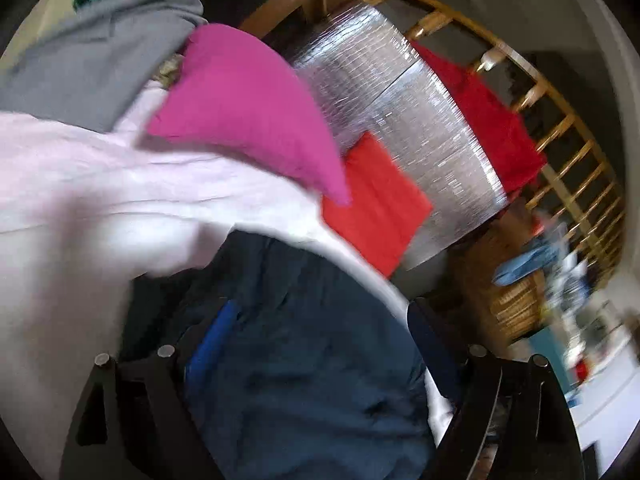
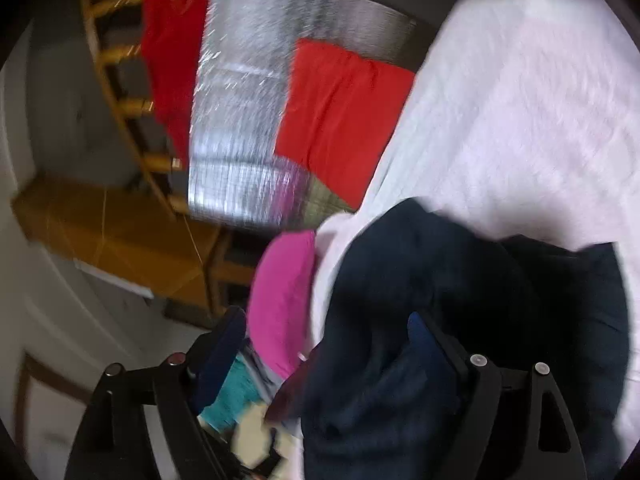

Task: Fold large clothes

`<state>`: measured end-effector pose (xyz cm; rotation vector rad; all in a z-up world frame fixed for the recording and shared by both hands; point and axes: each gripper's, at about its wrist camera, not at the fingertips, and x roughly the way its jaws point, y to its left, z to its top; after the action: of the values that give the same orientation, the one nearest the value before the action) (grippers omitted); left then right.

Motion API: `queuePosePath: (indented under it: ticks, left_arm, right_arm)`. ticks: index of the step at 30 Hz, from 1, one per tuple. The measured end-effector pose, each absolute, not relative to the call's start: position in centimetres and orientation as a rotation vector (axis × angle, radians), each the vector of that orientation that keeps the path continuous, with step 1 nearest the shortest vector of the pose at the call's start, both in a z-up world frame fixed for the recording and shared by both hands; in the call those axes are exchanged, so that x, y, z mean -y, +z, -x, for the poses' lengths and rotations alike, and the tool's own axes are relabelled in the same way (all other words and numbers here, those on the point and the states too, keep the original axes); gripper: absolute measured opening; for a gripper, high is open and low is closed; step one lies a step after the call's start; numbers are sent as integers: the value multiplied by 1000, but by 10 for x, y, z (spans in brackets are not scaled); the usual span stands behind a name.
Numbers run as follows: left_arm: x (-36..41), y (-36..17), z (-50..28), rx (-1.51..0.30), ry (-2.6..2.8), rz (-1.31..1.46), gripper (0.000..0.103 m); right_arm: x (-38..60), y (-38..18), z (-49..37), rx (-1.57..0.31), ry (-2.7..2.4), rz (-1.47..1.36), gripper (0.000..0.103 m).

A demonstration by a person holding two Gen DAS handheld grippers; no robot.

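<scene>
Both views smeared by motion blur. Navy garment (image 1: 304, 380) cut off by the bottom edge in the left wrist view, its outline and kind unreadable, upper part tucked under the pale pink cloth (image 1: 80, 200). Pale pink cloth running out past the left edge there and past the right edge (image 2: 540, 100) in the right wrist view, full shape unknown. Counter hidden beneath the silver sheet (image 1: 400, 120) and the piled clothes. Clutter at far right (image 1: 568, 288) too blurred to name. Teal item (image 2: 236, 396) and cream patch (image 2: 250, 436) between the right gripper's fingers too smeared to identify. Grey cloth (image 1: 80, 52) clipped by the lens rim
</scene>
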<state>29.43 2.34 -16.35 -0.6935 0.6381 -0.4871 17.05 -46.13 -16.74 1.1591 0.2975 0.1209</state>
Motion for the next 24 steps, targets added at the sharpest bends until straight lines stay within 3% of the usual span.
queuePosePath:
  ticks: [2,6,13,15,24]
  left_arm:
    - [-21,-164,-279,-647,-439,641,88]
    - [-10,-173,-257,-698,-324,506,88]
    - [-13,-228,-276,-918,-39,258,88]
    - [-20,-249,-287,-998,-70,302,91]
    - [-21,-227,-282,-921,-96,225,91]
  right_arm:
    - [445,-164,-158,-365,65,-1054,84]
    - [408,-161,-146,-487,-12,-850,58]
    - [376,-190,-170,-658,-137,-700,55]
    - [377,-200,-181,-670,-161,-679,53]
    - [389,-149,-204,-620,-214,-659,53]
